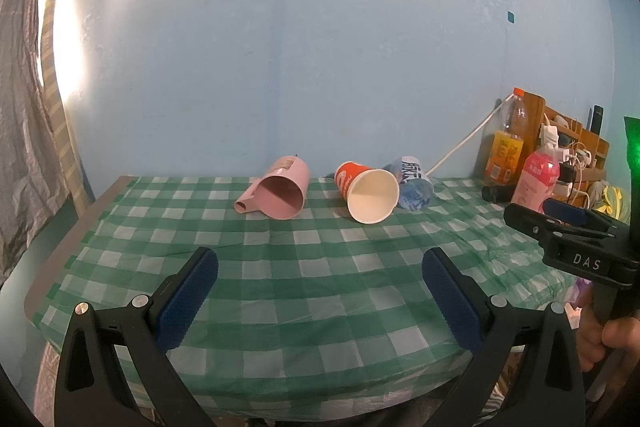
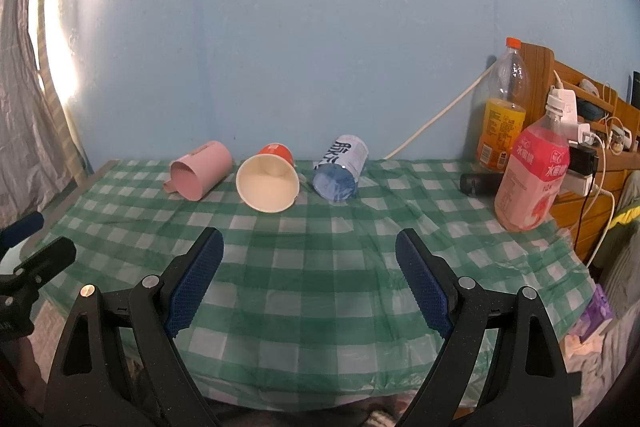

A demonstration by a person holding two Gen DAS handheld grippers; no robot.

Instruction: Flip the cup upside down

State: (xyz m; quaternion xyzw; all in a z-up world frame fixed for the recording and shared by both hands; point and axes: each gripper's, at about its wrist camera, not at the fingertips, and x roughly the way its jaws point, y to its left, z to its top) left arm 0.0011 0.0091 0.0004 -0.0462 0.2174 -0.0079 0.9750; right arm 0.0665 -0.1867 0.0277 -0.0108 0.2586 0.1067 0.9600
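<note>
Right tool (image 2: 310, 279) wide apart, empty, above checked desk (image 2: 320, 267). Three cups on their sides in a row by the wall: pink cup (image 2: 200, 171), red cup (image 2: 269, 183), blue cup (image 2: 339, 169). Pink bottle (image 2: 528, 179) upright at right.

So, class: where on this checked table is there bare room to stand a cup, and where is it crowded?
Bare cloth runs from the pink mug, red paper cup and blue cup forward to the table's near edge. The back right corner is crowded: orange bottle, pink bottle, chargers.

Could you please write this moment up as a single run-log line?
stage: pre-grasp | left gripper: open, empty | right gripper: open, empty | pink cup, red paper cup, blue cup: on sides, untouched
</note>
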